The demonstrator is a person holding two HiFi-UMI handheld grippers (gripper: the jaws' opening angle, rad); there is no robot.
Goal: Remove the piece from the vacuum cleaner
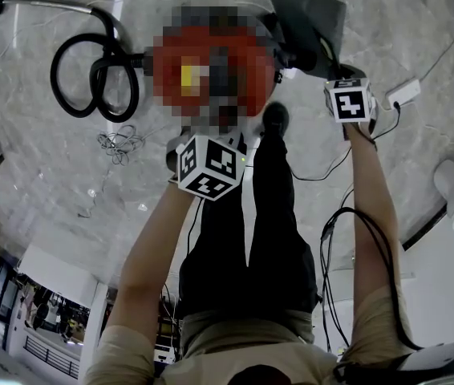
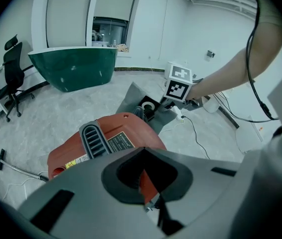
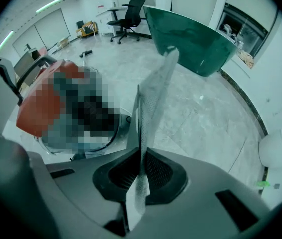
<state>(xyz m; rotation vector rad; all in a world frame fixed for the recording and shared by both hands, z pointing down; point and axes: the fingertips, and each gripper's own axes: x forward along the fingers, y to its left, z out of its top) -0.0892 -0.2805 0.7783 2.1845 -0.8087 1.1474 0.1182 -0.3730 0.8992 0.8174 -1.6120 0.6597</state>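
The red vacuum cleaner [image 1: 211, 70] stands on the marble floor, partly blurred over; its red shell [image 2: 106, 138] has a grey vent and a label. My left gripper [image 2: 151, 193] is shut on an edge of that red shell, and a red strip shows between its pads. In the head view the left gripper [image 1: 211, 131] sits at the vacuum's near side. My right gripper [image 3: 140, 183] is shut on a flat grey mesh piece [image 3: 153, 98] that stands upright out of the jaws. That piece [image 1: 307, 22] hangs to the right of the vacuum, with my right gripper [image 1: 323, 66] below it.
A black hose [image 1: 91, 74] coils left of the vacuum, its wand [image 1: 42, 4] on the floor. Loose wires [image 1: 119, 143] and a white power strip [image 1: 403, 93] lie nearby. A green curved counter [image 2: 76, 68] and an office chair [image 2: 11, 73] stand farther off. The person's legs are between the arms.
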